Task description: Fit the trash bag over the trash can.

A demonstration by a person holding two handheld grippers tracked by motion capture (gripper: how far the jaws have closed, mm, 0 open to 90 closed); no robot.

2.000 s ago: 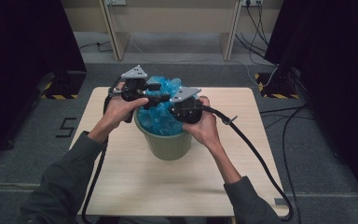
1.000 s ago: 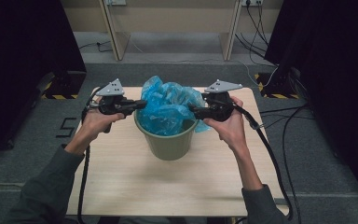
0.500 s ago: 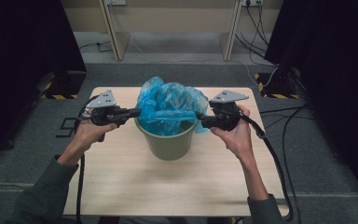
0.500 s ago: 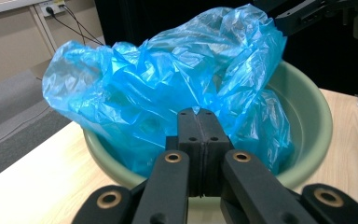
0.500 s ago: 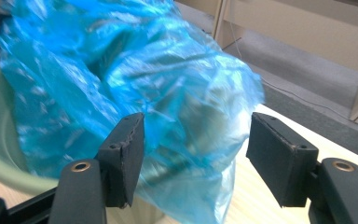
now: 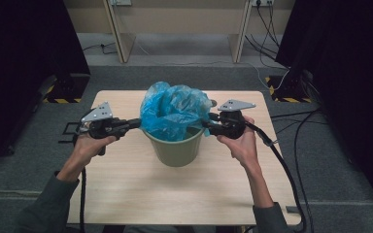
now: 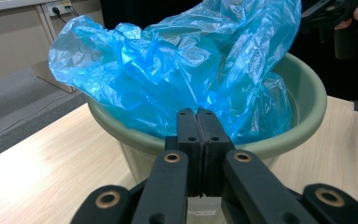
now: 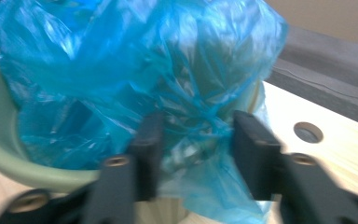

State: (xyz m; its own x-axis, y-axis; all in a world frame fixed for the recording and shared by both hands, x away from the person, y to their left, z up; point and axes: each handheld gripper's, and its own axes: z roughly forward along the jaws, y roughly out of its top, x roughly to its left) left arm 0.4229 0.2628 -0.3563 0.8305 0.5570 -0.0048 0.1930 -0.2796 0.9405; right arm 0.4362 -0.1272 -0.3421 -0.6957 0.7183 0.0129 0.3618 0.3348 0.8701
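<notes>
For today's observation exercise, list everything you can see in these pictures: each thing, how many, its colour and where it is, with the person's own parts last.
bucket: one, olive green, upright at the middle of the table.
plastic bag: one, blue, crumpled, set in the bucket with its edges hanging over the rim on both sides.
table: one, light wood, with a round hole near its far right corner.
cables: several, black, on the grey floor to the right.
left tool: one, black, at the bucket's left rim, jaws shut, apparently pinching the bag's edge.
right tool: one, black, at the right rim, jaws just closing, still apart with bag film between them.
hands: two, one holding each tool.
</notes>
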